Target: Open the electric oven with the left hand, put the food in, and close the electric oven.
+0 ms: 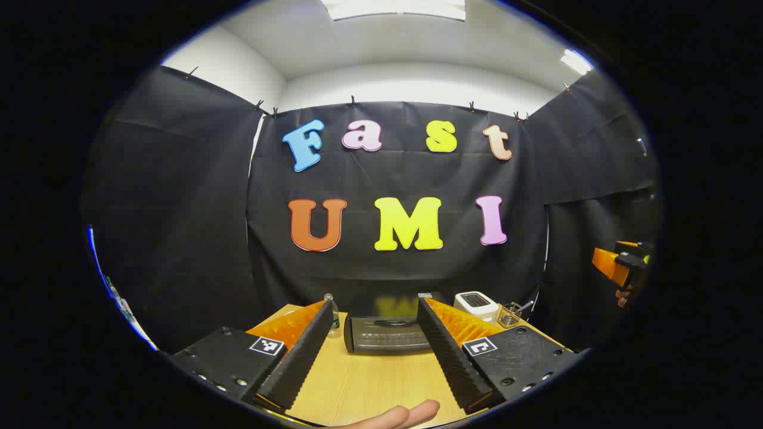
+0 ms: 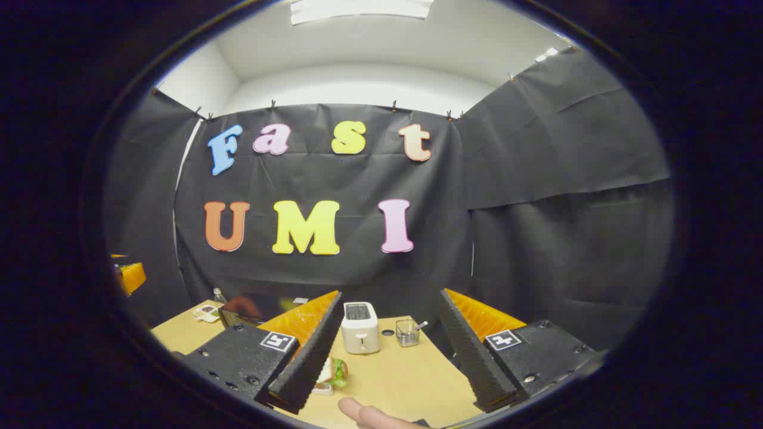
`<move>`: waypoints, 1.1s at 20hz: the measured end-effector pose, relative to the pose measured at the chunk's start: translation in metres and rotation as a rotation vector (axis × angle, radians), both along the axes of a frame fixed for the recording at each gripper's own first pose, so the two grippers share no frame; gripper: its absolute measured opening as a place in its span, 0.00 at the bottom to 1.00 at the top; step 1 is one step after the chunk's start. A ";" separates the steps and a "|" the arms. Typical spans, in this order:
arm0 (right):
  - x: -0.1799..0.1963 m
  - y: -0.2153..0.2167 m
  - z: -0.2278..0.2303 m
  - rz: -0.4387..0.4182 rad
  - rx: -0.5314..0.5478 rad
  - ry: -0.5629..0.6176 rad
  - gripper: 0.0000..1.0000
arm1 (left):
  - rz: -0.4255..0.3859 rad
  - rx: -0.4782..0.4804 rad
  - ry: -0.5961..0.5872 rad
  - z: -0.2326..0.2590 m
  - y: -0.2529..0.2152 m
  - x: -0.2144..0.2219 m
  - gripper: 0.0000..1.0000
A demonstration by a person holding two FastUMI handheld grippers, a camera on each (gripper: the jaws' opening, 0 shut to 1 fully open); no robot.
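1. In the left gripper view, the left tongs point(image 1: 372, 348) hang above the wooden bench point(image 1: 369, 381), fingers spread wide apart with nothing between them but open air.
2. Straight ahead between those fingers stands the electric oven point(image 1: 387, 335), dark, at the far edge of the bench against the booth's black cloth wall; its door appears closed.
3. A small bottle point(image 1: 331, 316) stands just beside the oven's left side, near the far left corner of the bench.
4. A white toaster point(image 1: 477, 305) sits near the oven's right side at the far edge, and a small wire basket point(image 1: 508, 314) with a utensil in it stands just beyond the toaster toward the right edge.
5. A fingertip point(image 1: 399, 415) of the person's hand shows at the bottom of the left gripper view.
6. In the right gripper view, the right tongs point(image 2: 387, 357) are likewise wide open and hold nothing, above the bench.
7. The food point(image 2: 332, 375), a sandwich with green leaf showing, lies on a small plate on the bench, partly hidden behind the tongs' left finger and not touching it as far as one can tell.
8. In that view the toaster and wire basket stand beyond the food, and the oven sits farther left along the far edge.
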State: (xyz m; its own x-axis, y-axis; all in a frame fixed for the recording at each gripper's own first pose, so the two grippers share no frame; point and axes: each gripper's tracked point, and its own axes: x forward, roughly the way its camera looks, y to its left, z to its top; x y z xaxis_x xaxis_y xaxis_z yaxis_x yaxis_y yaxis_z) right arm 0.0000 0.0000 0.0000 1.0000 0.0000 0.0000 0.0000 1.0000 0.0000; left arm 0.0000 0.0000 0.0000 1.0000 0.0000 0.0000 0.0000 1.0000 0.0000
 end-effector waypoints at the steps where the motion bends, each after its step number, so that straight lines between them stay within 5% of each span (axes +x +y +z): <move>1: -0.001 0.000 -0.001 0.000 -0.003 -0.005 1.00 | -0.002 0.003 0.002 -0.002 -0.002 0.002 0.93; 3: -0.001 0.002 -0.003 0.009 -0.007 -0.010 1.00 | -0.002 0.012 -0.002 -0.004 -0.003 0.004 0.93; 4: -0.002 0.005 -0.005 0.020 -0.008 0.000 0.91 | -0.001 0.018 0.000 -0.006 -0.003 0.006 0.93; 5: -0.002 0.008 -0.010 0.031 -0.006 0.012 1.00 | 0.000 0.021 0.002 -0.008 -0.005 0.007 0.93; 6: -0.001 0.010 -0.011 0.039 -0.002 0.019 0.91 | -0.002 0.022 0.003 -0.009 -0.006 0.008 0.93; 7: 0.001 0.009 -0.012 0.040 0.000 0.021 1.00 | -0.006 0.025 0.004 -0.010 -0.008 0.007 0.93; 9: 0.003 0.007 -0.015 0.035 0.000 0.024 0.91 | -0.008 0.033 0.002 -0.010 -0.010 0.007 0.93; 11: 0.006 0.005 -0.015 0.030 0.011 0.020 0.91 | -0.005 0.036 -0.005 -0.009 -0.008 0.007 0.93; 12: 0.007 0.004 -0.015 0.023 0.013 0.021 1.00 | -0.004 0.032 -0.007 -0.009 -0.008 0.008 0.93; 13: 0.009 0.003 -0.017 0.020 0.014 0.025 0.91 | -0.005 0.024 -0.011 -0.008 -0.008 0.009 0.93; 22: 0.035 0.017 -0.007 0.082 0.018 0.038 1.00 | 0.002 -0.003 0.017 -0.010 -0.009 0.076 0.93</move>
State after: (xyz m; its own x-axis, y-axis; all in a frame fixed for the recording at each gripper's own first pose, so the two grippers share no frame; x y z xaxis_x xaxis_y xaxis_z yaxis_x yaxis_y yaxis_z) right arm 0.0348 0.0173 -0.0073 0.9959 0.0822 -0.0374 -0.0815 0.9965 0.0198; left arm 0.0765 -0.0094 -0.0100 0.9999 0.0016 -0.0172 -0.0017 1.0000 -0.0027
